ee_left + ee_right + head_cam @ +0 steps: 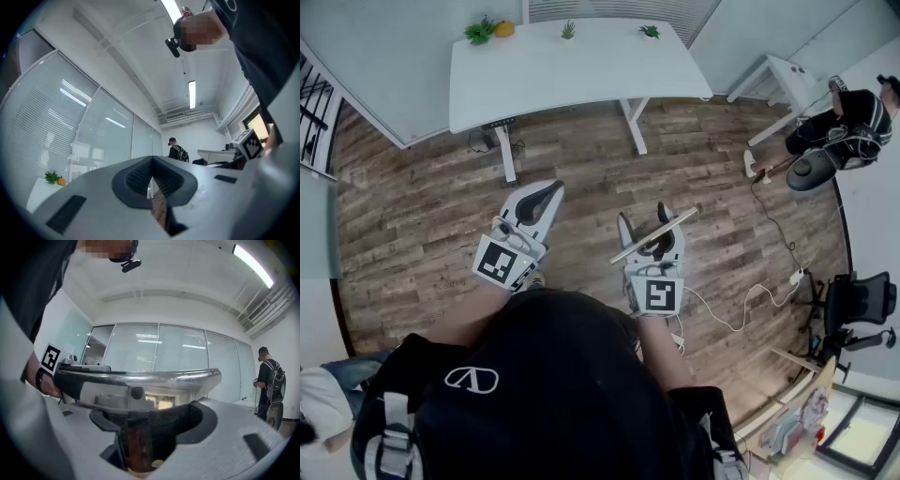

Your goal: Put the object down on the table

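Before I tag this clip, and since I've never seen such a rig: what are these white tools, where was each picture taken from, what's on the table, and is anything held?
No robot here: a person holds a two-jaw gripper in each hand. The head view comes from a camera on their head, looking down; the two gripper views come from cameras riding on each gripper, looking along its jaws. The left gripper is shut and empty. The right gripper grips a metal bar across its wide-set jaws, above the wood floor. The white table ahead bears small plants and a yellow object.
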A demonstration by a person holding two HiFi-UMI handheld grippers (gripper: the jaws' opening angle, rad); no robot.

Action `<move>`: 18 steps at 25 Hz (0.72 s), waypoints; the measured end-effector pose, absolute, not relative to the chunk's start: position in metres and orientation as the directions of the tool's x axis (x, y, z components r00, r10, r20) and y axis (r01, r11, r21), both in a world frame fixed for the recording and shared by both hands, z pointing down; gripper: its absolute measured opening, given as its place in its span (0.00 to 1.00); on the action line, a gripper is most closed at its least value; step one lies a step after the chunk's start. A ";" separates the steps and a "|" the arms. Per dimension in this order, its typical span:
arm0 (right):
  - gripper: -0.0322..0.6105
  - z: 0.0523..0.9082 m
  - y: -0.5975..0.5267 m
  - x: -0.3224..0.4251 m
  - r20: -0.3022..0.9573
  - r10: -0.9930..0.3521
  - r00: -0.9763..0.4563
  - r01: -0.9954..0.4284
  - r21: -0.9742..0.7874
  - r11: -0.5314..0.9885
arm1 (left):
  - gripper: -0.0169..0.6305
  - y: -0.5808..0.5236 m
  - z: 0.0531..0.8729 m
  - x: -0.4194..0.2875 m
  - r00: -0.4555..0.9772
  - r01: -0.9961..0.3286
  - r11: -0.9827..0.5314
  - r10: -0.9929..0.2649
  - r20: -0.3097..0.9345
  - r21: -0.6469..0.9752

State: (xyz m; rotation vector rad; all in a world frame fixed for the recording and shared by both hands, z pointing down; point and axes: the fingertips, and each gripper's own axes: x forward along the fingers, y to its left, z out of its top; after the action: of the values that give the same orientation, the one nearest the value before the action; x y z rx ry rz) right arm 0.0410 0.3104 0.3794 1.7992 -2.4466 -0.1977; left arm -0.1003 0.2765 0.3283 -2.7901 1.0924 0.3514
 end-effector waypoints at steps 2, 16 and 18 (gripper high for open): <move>0.54 0.381 0.312 0.041 0.005 -0.955 -0.296 -0.943 0.158 0.293 | 0.04 0.277 0.329 -0.100 0.711 -0.683 -0.730 -0.653 -0.261 -0.035; 0.54 0.378 0.308 0.048 -0.035 -0.959 -0.283 -0.955 0.106 0.278 | 0.04 0.276 0.330 -0.099 0.712 -0.682 -0.731 -0.653 -0.260 -0.033; 0.54 0.379 0.307 0.049 -0.040 -0.960 -0.276 -0.957 0.103 0.271 | 0.03 0.275 0.330 -0.102 0.711 -0.683 -0.730 -0.653 -0.261 -0.034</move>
State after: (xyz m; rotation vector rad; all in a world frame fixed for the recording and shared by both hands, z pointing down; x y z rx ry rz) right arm 0.0490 0.3069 0.3794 1.8718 -2.4793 -0.1656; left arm -0.1018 0.2750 0.3300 -2.7859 1.0929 0.3512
